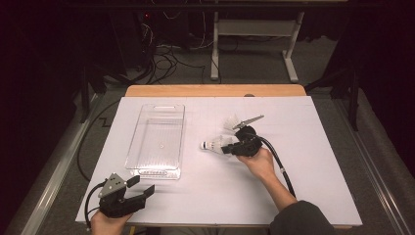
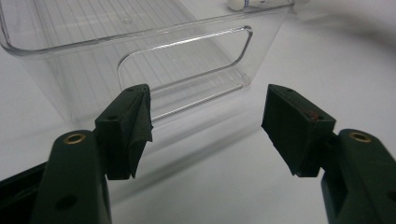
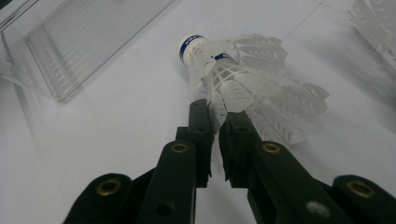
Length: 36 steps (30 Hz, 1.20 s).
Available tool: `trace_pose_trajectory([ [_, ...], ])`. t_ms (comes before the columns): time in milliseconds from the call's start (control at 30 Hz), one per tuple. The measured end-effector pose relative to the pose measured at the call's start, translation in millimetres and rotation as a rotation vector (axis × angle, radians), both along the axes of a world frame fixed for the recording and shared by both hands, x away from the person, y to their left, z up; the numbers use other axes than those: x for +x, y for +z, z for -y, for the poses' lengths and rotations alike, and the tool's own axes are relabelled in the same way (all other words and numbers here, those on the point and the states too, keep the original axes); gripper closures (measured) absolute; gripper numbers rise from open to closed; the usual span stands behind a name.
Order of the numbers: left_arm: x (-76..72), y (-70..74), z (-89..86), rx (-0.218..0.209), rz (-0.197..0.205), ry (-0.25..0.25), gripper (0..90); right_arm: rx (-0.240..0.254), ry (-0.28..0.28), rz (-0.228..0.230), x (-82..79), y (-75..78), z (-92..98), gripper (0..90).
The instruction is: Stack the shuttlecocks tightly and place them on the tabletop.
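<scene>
Right gripper was pinched on just a thin feather edge of the shuttlecock, sitting at the clear bin's three o'clock, so it could've easily slipped free or twisted mid-lift, while the left gripper idled open.

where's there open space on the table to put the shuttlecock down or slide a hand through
Bare sheet runs between the clear bin and the shuttlecock, along the near edge between the left gripper and the right forearm, and across the far right side. It is crowded around the right gripper and the second shuttlecock.
</scene>
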<state>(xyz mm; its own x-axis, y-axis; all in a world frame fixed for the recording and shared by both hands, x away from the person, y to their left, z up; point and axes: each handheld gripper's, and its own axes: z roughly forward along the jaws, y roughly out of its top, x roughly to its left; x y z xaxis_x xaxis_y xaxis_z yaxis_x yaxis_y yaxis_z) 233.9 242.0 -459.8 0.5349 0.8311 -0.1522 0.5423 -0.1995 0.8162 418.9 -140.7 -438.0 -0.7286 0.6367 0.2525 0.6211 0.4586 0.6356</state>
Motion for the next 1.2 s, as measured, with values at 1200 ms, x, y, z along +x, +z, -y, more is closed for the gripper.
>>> trace_pose_trajectory([
  [1200,-0.3,0.2,0.2,-0.001,0.0,-0.001,34.1,0.036,-0.003,0.025,-0.7,2.2,-0.4,90.0],
])
